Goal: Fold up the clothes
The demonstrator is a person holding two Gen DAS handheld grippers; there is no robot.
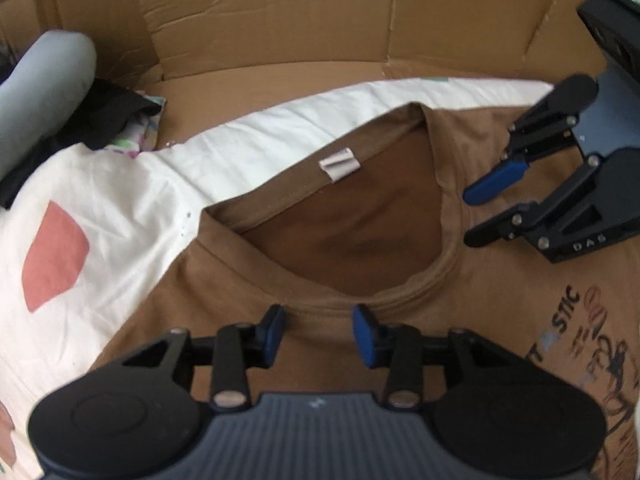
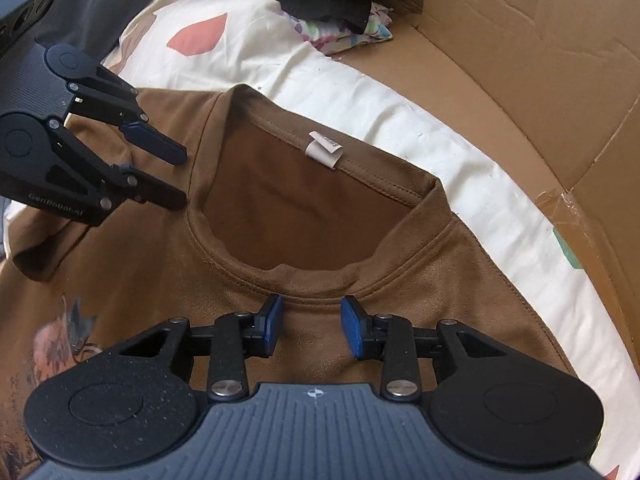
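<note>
Cardboard walls (image 1: 280, 12) rise behind a bed covered by a white sheet (image 1: 100, 184) printed with coral shapes, and on that sheet we have a brown T-shirt (image 1: 248, 264) spread front side up, its collar (image 1: 436, 276) turned toward the sheet's far edge, close to the cardboard. A small white label (image 1: 339, 165) sits inside the back of the neck, and dark printed lettering runs down the chest on one side. At the far corner of the sheet lies a little heap of other clothes (image 2: 344, 20), dark cloth over a flowered piece, with a grey cushion (image 1: 44, 92) beside it.

We hold our left gripper (image 1: 319, 334) just short of the collar's front rim, its blue pads spread apart with nothing between them. Our right gripper (image 2: 311, 330) mirrors it from the other side of the neck opening, also spread and empty. Each one shows in the other's camera, hovering over a shoulder of the shirt, fingers pointing inward at the neckline. Whether the pads touch the cloth we cannot tell.

We judge that the fold has not begun: the shirt lies flat and whole, and the two grippers flank the collar because the shoulders are the natural places to pinch before drawing the top down or the sides in. The jersey looks thin and soft, so a pinch may catch only the upper layer, and the cloth near the collar already ripples slightly.
</note>
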